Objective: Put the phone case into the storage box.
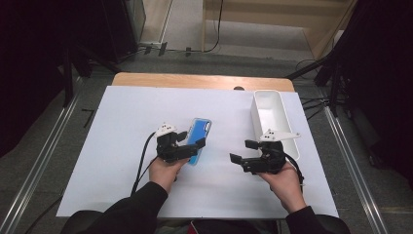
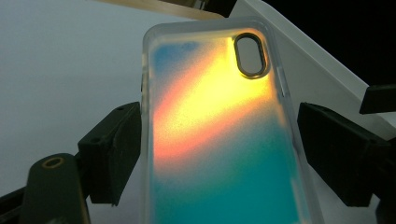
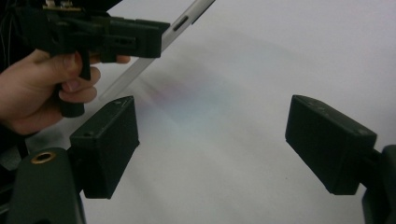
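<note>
The worktop point(image 1: 122, 146) carried a white sheet over a wooden top, and the inspection ran across it from left to right.

At the left, the person's left hand point(image 1: 164, 171) held the left claw point(image 1: 194, 144), with its cable trailing back toward the sleeve. In the left gripper view, the two black jaws stood on either side of a phone case point(image 2: 219, 140). The left jaw lay just beside the case's edge. A narrow gap showed between the right jaw and the other edge. Whether the pads pressed on the case could not be told; the jaws stood wide, about the width of the case. The case was translucent, coloured blue-green with an orange and yellow band, and its oval camera opening sat at the far end. From the high view, the phone case point(image 1: 198, 139) lay near the middle of the sheet, its near end between the jaws.

To the right of the case, the right claw point(image 1: 242, 152) hovered over bare sheet in the right hand point(image 1: 285, 183), pointing toward the left claw. Its jaws were wide apart with nothing between them.

Farther right, a white bin point(image 1: 272, 117) stood near the sheet's right edge, close behind the right claw.
</note>
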Tool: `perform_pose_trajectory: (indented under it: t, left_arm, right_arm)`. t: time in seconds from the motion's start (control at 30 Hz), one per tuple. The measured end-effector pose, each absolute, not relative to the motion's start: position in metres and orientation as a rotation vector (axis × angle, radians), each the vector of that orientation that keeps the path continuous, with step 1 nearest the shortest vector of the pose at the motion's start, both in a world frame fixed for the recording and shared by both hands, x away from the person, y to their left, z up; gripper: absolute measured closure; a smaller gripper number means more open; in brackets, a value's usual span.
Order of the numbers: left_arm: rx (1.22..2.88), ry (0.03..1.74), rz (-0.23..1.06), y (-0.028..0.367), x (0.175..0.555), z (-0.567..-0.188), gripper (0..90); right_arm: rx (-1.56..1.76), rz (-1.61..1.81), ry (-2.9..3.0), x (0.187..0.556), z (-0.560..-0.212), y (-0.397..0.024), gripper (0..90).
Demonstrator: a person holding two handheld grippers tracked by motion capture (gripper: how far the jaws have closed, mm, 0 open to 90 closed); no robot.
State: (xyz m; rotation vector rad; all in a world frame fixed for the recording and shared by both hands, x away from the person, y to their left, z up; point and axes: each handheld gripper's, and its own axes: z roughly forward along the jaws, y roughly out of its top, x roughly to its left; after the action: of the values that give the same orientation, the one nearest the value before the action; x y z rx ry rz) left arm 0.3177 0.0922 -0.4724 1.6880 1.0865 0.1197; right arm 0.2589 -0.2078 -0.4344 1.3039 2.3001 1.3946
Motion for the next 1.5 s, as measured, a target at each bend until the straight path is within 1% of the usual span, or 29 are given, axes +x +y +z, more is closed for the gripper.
perform_pose_trajectory:
  t: [0.4, 0.63, 0.93, 1.17, 1.2, 1.23, 1.5]
  left_arm:
    - [1.631, 1.110, 0.067, 0.088, 0.313, -0.478, 15.9]
    - [1.624, 1.118, 0.034, 0.086, 0.310, -0.479, 15.9]
    - [1.609, 1.125, 0.026, 0.081, 0.305, -0.481, 15.9]
    - [1.612, 1.115, 0.053, 0.077, 0.300, -0.483, 15.9]
    - [1.616, 1.109, 0.068, 0.076, 0.299, -0.484, 15.9]
    - [1.613, 1.103, 0.080, 0.075, 0.298, -0.484, 15.9]
    - [1.597, 1.107, 0.095, 0.075, 0.297, -0.486, 15.9]
  right_arm:
    - [1.320, 1.384, 2.291, 0.270, -0.426, -0.196, 16.0]
    - [1.342, 1.382, 2.304, 0.275, -0.420, -0.194, 16.5]
    - [1.365, 1.394, 2.285, 0.287, -0.410, -0.192, 16.5]
    - [1.432, 1.435, 2.317, 0.300, -0.407, -0.193, 16.9]
    - [1.436, 1.442, 2.316, 0.302, -0.406, -0.193, 20.0]
    - [1.426, 1.449, 2.316, 0.303, -0.406, -0.193, 21.3]
    - [1.461, 1.430, 2.312, 0.314, -0.404, -0.190, 21.3]
